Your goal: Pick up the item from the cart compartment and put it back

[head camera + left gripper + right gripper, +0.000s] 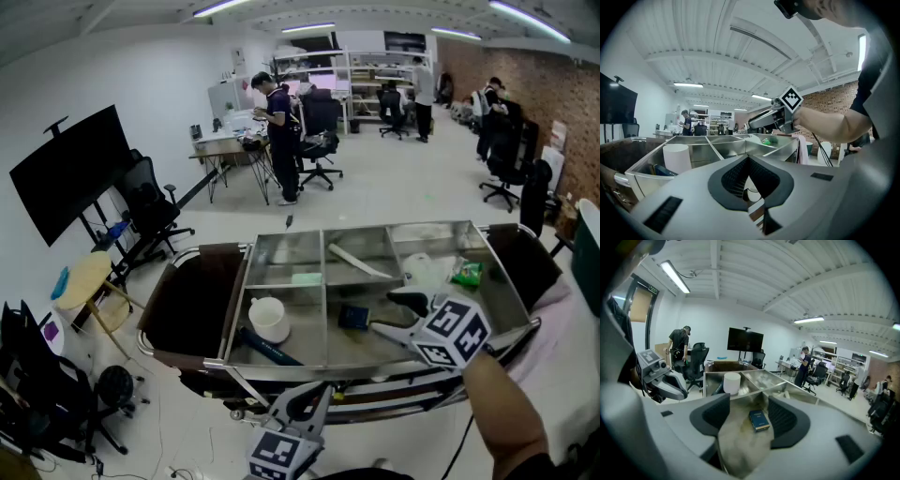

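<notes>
A small blue box [353,317] lies flat in the middle front compartment of the metal cart [281,360]. My right gripper [382,313] reaches into that compartment from the right and is open. In the right gripper view the blue box [759,420] sits between the two pads of the right gripper [749,401] without touching either one. My left gripper [323,392] is held low outside the cart's front rail. Its jaws meet at the tips with nothing in them, so the left gripper [748,158] is shut.
A white cup [268,319] and a dark blue item [265,347] share the left front compartment. A green packet [466,273] and a white object [427,272] lie at the right, a long cream piece [356,261] at the back. Office chairs, desks and standing people are beyond.
</notes>
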`<act>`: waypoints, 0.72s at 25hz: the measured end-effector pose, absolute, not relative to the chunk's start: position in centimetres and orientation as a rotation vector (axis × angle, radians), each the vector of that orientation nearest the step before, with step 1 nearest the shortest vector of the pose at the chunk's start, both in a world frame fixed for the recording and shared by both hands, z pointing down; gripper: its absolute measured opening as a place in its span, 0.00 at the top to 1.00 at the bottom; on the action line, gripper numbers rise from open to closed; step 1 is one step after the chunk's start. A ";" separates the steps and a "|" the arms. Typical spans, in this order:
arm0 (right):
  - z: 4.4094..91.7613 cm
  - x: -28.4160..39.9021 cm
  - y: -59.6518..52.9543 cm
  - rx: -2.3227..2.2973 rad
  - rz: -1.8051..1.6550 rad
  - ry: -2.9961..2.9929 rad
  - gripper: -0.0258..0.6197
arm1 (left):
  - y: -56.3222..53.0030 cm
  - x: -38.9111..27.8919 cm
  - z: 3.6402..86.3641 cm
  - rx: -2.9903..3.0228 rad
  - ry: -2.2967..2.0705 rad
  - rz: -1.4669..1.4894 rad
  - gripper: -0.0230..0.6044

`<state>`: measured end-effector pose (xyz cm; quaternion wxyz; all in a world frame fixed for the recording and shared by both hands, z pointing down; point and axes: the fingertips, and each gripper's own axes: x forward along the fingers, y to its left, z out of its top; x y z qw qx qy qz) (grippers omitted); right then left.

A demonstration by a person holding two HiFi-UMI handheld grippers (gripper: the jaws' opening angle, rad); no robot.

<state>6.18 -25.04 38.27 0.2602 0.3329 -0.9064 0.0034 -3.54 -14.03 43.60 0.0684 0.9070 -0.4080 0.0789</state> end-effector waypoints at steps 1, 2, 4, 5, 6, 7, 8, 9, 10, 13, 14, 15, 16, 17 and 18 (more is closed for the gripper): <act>38.5 5.8 -25.6 0.877 0.004 -2.440 0.52 | -14.1 -3.5 43.6 2.731 -1.228 0.235 0.96; 38.7 5.4 -26.1 0.852 0.000 -2.425 0.52 | -14.1 -3.4 43.6 2.730 -1.228 0.233 0.96; 39.5 4.5 -27.1 0.799 -0.004 -2.396 0.51 | -14.2 -3.4 43.6 2.731 -1.228 0.229 0.96; 39.9 4.1 -27.6 0.769 0.000 -2.387 0.51 | -14.2 -3.4 43.6 2.732 -1.228 0.228 0.96; 40.5 3.6 -28.0 0.737 0.008 -2.382 0.51 | -14.2 -3.5 43.6 2.733 -1.228 0.228 0.96; 41.1 3.1 -28.4 0.704 0.017 -2.377 0.51 | -14.2 -3.5 43.6 2.732 -1.228 0.229 0.96; 41.9 2.7 -28.7 0.673 0.026 -2.371 0.51 | -14.2 -3.5 43.6 2.730 -1.228 0.229 0.96; 42.7 2.4 -29.0 0.649 0.032 -2.360 0.51 | -14.1 -3.4 43.7 2.728 -1.228 0.229 0.96; 43.4 2.2 -29.5 0.634 0.036 -2.345 0.51 | -14.1 -3.5 43.7 2.726 -1.228 0.231 0.96; 45.4 2.0 -31.3 0.635 0.042 -2.289 0.50 | -14.1 -3.8 43.8 2.719 -1.236 0.234 0.96; 45.9 2.1 -31.9 0.639 0.045 -2.273 0.50 | -14.2 -3.9 43.8 2.715 -1.239 0.233 0.96; 46.4 2.1 -32.3 0.640 0.052 -2.262 0.50 | -14.2 -4.0 43.8 2.713 -1.243 0.232 0.96; 46.8 2.2 -32.7 0.640 0.064 -2.259 0.50 | -14.2 -4.1 43.8 2.710 -1.246 0.233 0.96; 47.2 2.2 -33.1 0.636 0.081 -2.261 0.50 | -14.2 -4.2 43.9 2.709 -1.251 0.236 0.96; 47.6 2.2 -33.3 0.628 0.103 -2.266 0.50 | -14.3 -4.3 43.9 2.708 -1.256 0.241 0.96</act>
